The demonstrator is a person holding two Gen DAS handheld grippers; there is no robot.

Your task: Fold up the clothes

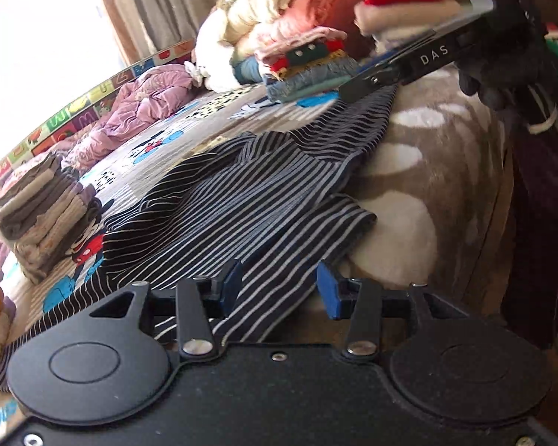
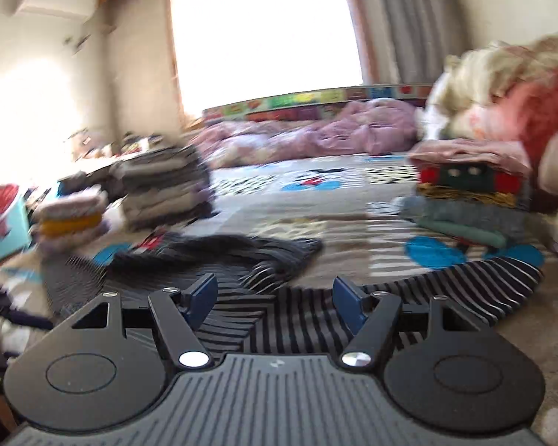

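A dark navy garment with thin white stripes (image 1: 219, 200) lies crumpled across the bed. My left gripper (image 1: 279, 290) is open, its blue pads either side of a hanging part of the garment near the bed's front edge. The right gripper (image 1: 368, 81) shows in the left wrist view at the garment's far end, touching the cloth there. In the right wrist view the right gripper (image 2: 275, 301) is open just above the striped garment (image 2: 279, 319), which spreads under and past the blue pads. The view is blurred.
A folded grey and beige stack (image 1: 44, 212) stands at the left of the bed. A tall pile of folded clothes (image 1: 308, 63) stands at the back right. A crumpled pink cloth (image 1: 141, 107) lies by the far rail. A brown spotted blanket (image 1: 439, 171) covers the right side.
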